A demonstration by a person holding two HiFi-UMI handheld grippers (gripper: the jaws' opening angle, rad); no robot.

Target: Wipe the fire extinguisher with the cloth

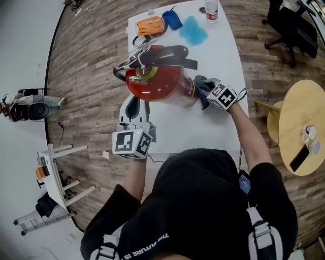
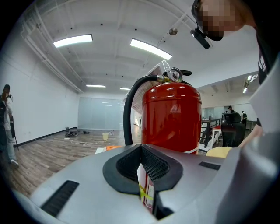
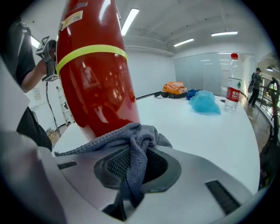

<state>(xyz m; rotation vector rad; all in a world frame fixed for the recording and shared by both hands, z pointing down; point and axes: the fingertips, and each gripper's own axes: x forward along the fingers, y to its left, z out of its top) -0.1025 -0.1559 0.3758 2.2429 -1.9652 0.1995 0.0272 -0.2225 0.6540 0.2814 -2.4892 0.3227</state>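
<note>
A red fire extinguisher (image 1: 157, 81) with a black hose and handle stands tilted on the white table (image 1: 177, 134). My right gripper (image 1: 207, 92) is shut on a grey cloth (image 1: 202, 87) and holds it against the cylinder's right side. In the right gripper view the cloth (image 3: 131, 142) hangs out between the jaws of that gripper (image 3: 135, 155), touching the red body (image 3: 96, 74) below its yellow band. My left gripper (image 1: 135, 107) sits at the extinguisher's near left, jaws closed to a narrow slit with nothing in them. The left gripper (image 2: 142, 152) faces the cylinder (image 2: 171, 118).
At the table's far end lie an orange object (image 1: 150, 25), a dark blue object (image 1: 172, 20), a light blue cloth (image 1: 193, 31) and a water bottle (image 1: 212, 9). A round wooden table (image 1: 299, 127) stands to the right, an office chair (image 1: 289, 25) beyond it.
</note>
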